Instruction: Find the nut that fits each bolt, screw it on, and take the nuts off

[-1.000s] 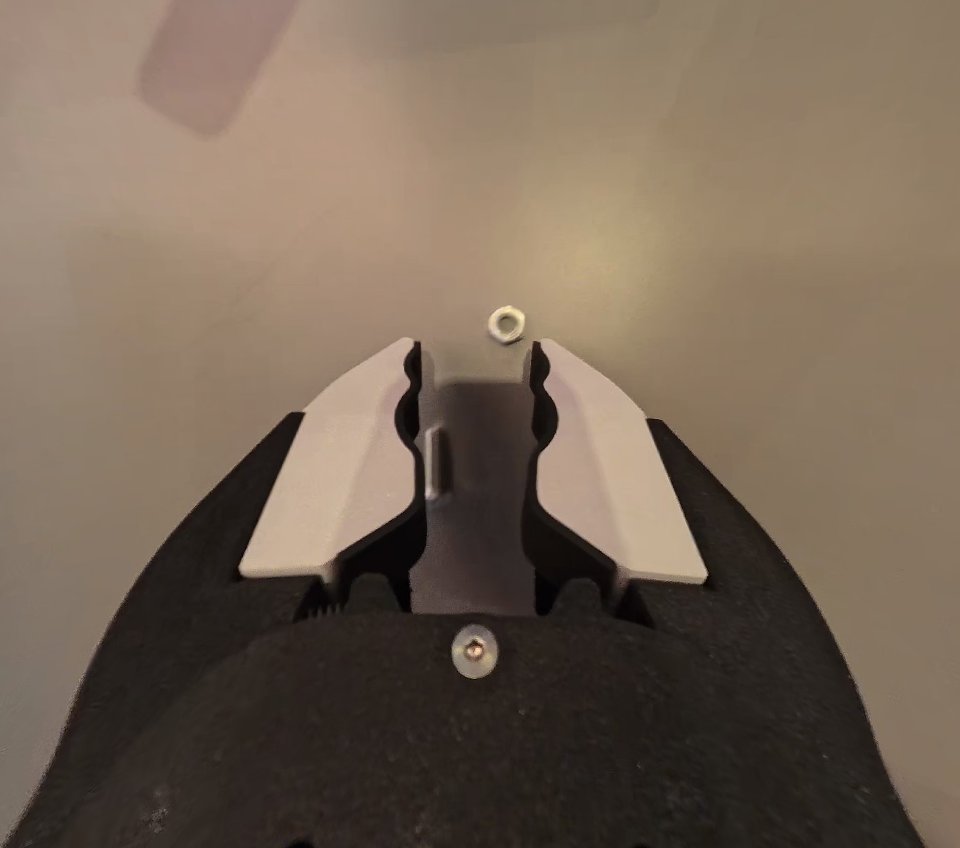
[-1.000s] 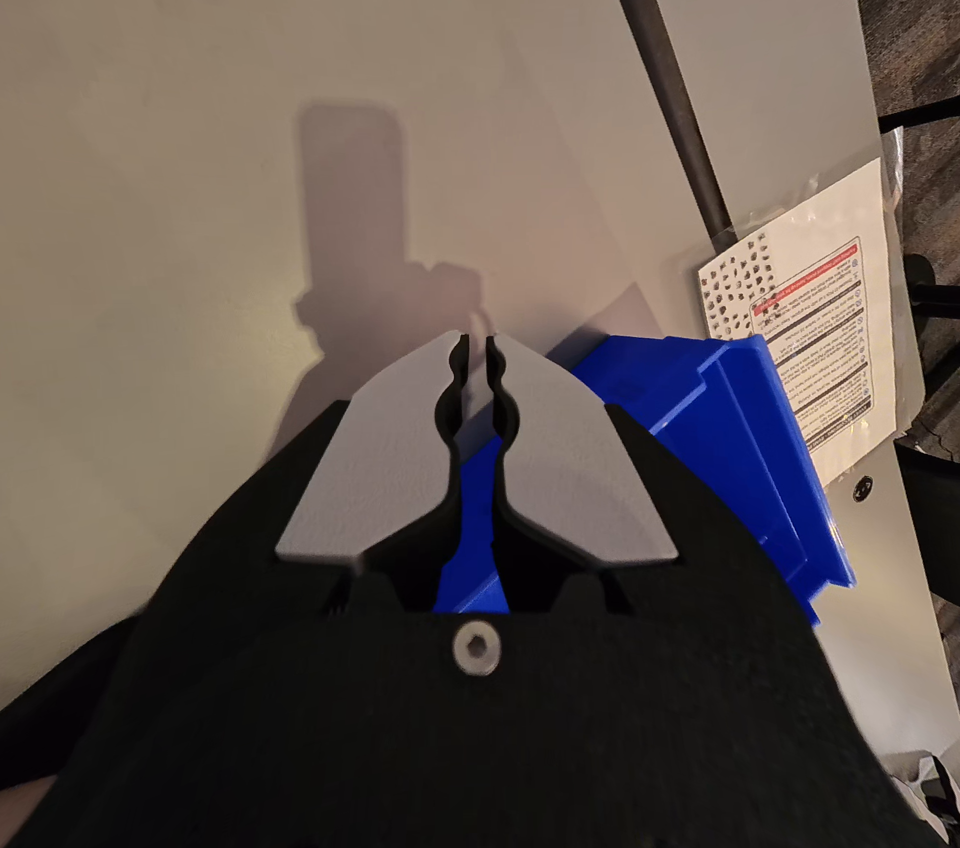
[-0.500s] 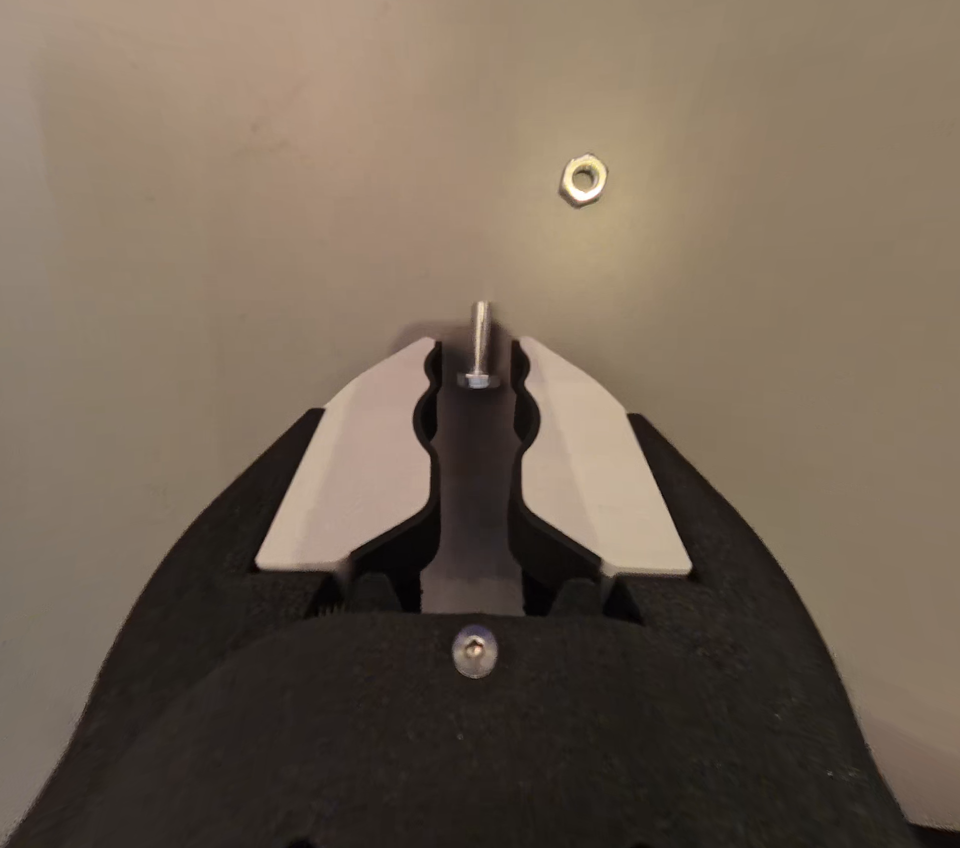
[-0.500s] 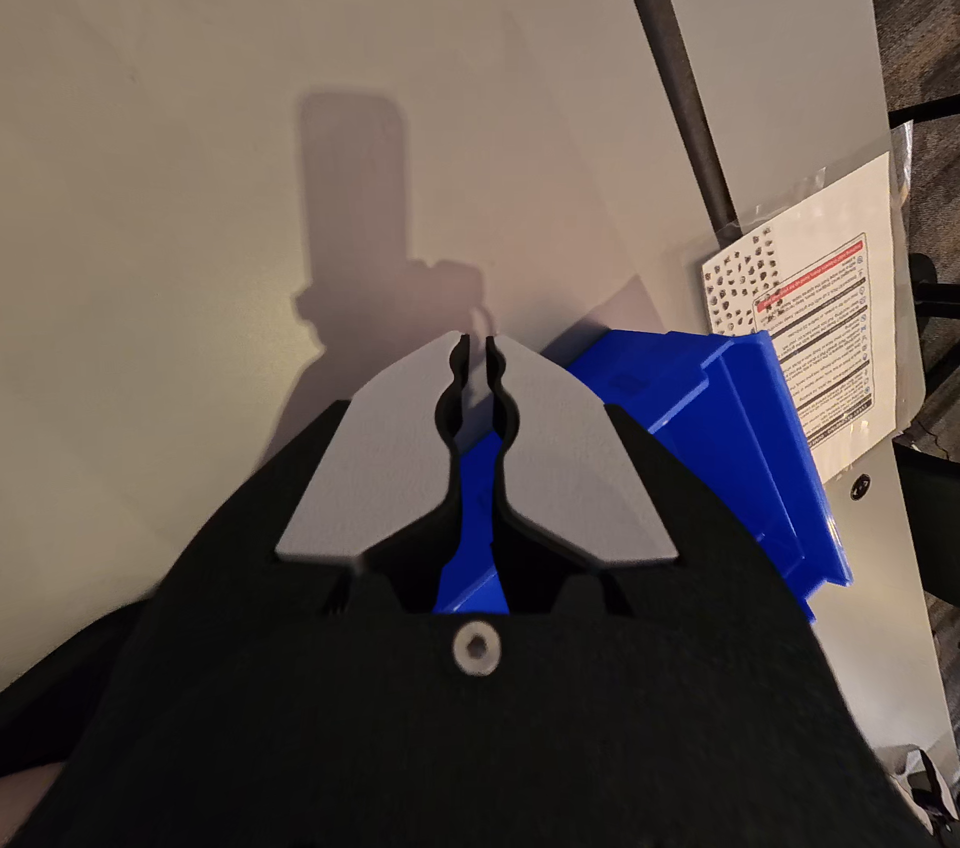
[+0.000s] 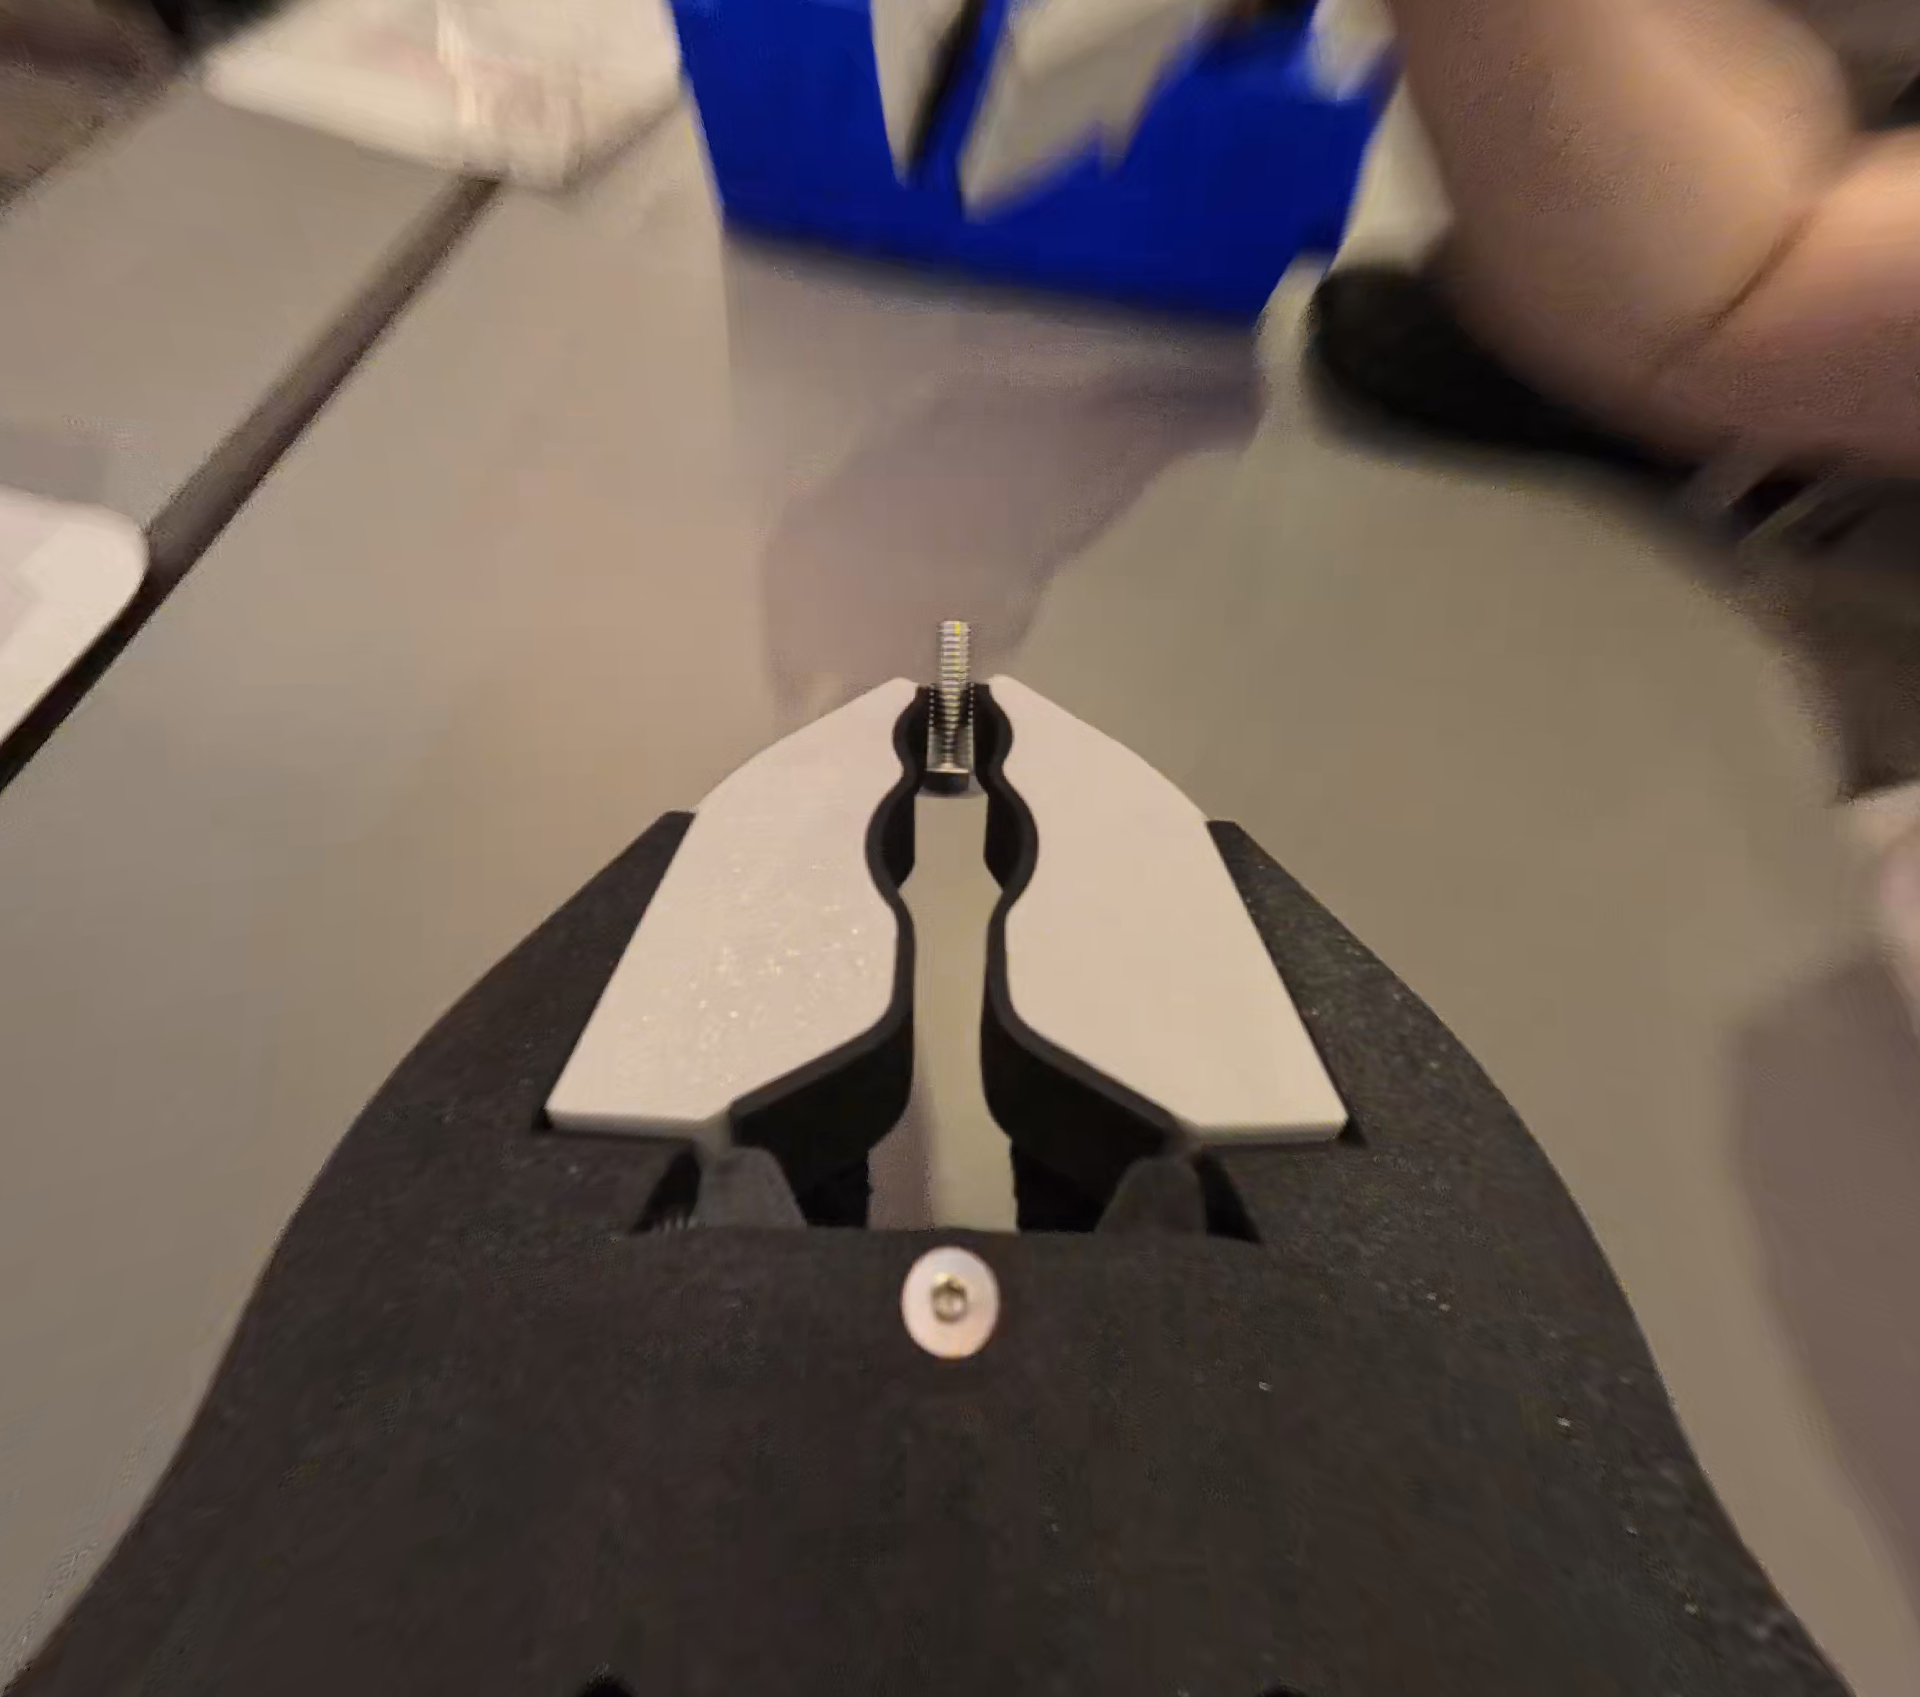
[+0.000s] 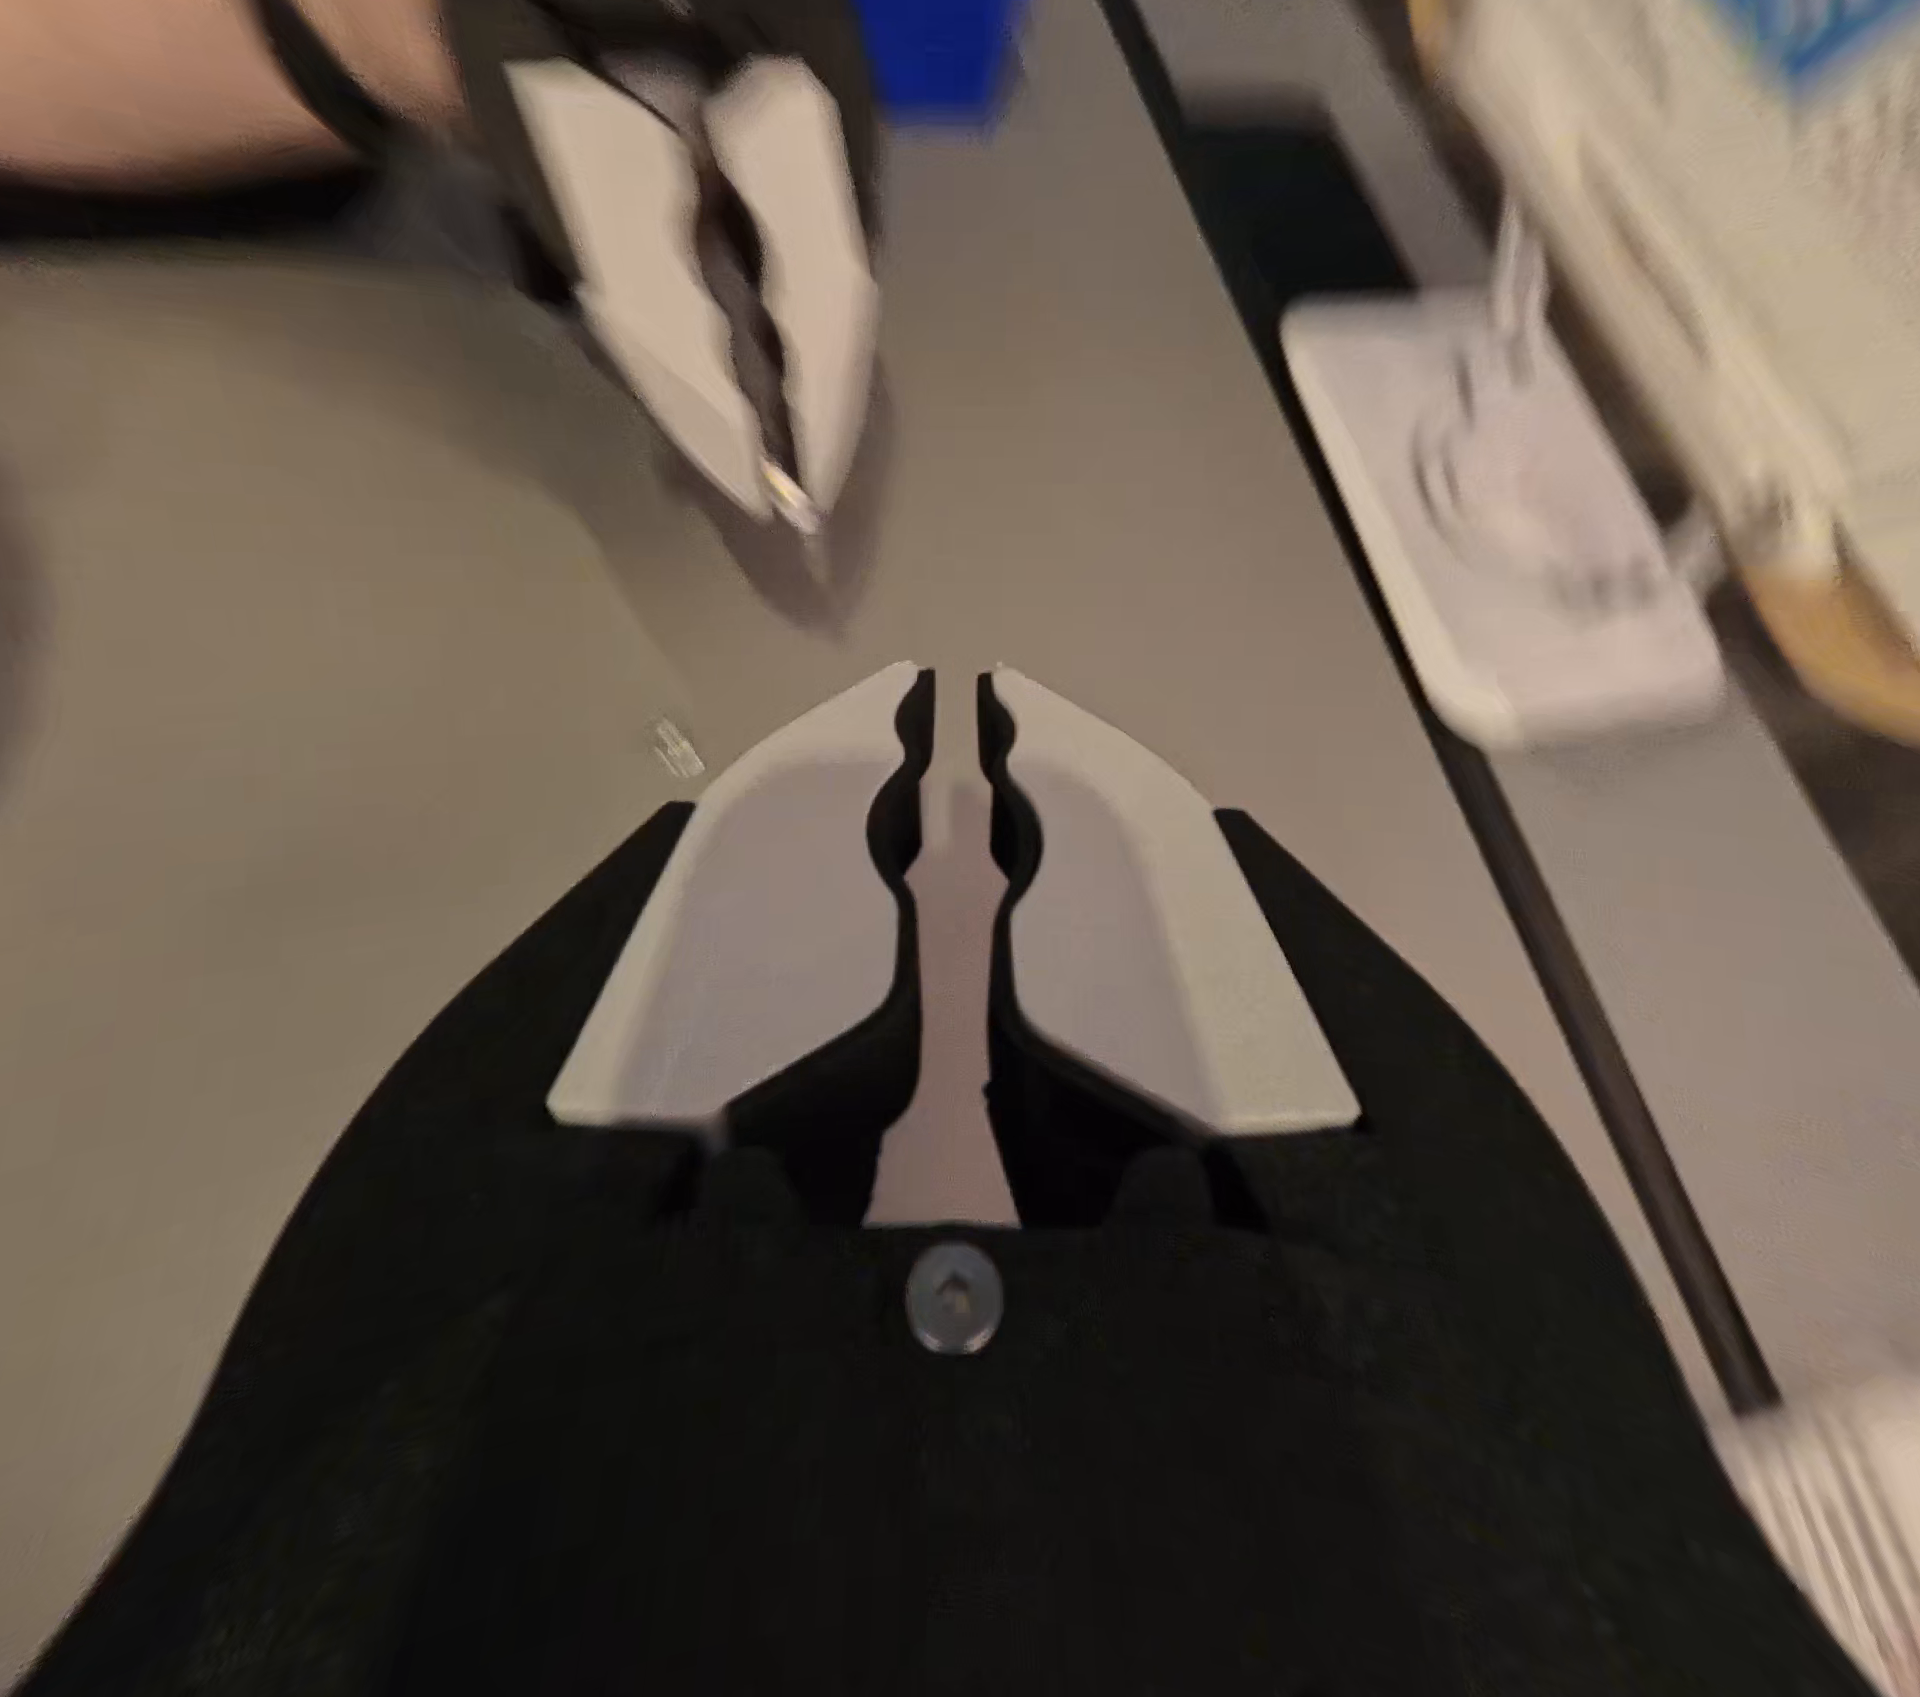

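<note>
My left gripper (image 5: 954,691) is shut on a small silver bolt (image 5: 952,660). The threaded end sticks out past the fingertips, above the grey table (image 5: 416,712). In the right wrist view, the left gripper (image 6: 795,494) is blurred at the upper left with the bolt (image 6: 790,496) at its tips. My right gripper (image 6: 956,676) has its jaws almost together with nothing between them, and it faces the left one. It also shows blurred in the left wrist view (image 5: 940,161). A small blurred metal piece (image 6: 675,745), maybe a nut, lies on the table left of the right fingers.
A blue bin (image 5: 1039,120) stands at the far side of the table, with a hand (image 5: 1610,141) beside it. A white sheet (image 5: 447,47) lies far left. A dark table seam (image 6: 1455,712), a white tray (image 6: 1496,525) and a blue-labelled container (image 6: 1714,37) are at the right. Left tips to right tips: about 9 centimetres.
My left gripper has shut on the bolt and lifted it off the table, tilting up toward the bin. My right gripper has swung round to face the left; both views are blurred.
</note>
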Available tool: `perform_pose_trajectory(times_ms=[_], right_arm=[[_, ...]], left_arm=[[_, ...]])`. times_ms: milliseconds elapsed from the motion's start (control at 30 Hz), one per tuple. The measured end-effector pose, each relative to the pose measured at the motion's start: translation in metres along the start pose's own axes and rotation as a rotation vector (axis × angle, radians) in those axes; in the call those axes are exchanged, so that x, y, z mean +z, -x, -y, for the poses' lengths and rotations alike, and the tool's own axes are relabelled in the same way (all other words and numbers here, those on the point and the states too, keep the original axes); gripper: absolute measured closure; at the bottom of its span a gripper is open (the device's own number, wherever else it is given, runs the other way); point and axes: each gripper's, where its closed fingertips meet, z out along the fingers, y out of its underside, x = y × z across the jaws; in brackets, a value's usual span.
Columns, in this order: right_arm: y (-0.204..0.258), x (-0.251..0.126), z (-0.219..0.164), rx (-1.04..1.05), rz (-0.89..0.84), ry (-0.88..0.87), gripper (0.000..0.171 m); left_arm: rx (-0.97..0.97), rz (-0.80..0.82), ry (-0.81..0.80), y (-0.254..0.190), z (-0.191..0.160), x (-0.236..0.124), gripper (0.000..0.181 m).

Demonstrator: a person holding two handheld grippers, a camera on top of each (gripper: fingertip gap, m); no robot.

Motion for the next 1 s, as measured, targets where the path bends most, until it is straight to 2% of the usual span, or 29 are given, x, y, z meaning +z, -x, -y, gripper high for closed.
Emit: perform_pose_trajectory(times_ms=[100,167,233,300,467,700,1000], right_arm=[[0.035,-0.005,0.058,-0.08,0.108,-0.335,0.162],[0.043,-0.01,0.079,-0.011,0.159,-0.458,0.162],[0.046,-0.019,0.094,0.071,0.206,-0.581,0.162],[0.043,-0.021,0.098,0.121,0.213,-0.629,0.162],[0.044,-0.007,0.096,0.18,0.234,-0.617,0.158],[0.052,-0.011,0.096,0.218,0.349,-0.632,0.161],[0.058,-0.003,0.093,0.207,0.363,-0.6,0.164]], left_arm=[[-0.116,-0.159,-0.4,-0.023,0.063,-0.028,0.174],[-0.128,-0.19,-0.514,-0.03,0.08,-0.043,0.174],[-0.106,-0.16,-0.501,-0.031,0.082,-0.045,0.174],[-0.078,-0.145,-0.506,-0.034,0.084,-0.045,0.174],[-0.067,-0.166,-0.509,-0.044,0.087,-0.041,0.175],[-0.036,-0.165,-0.511,-0.05,0.09,-0.041,0.174],[-0.029,-0.16,-0.504,-0.049,0.088,-0.041,0.174]])
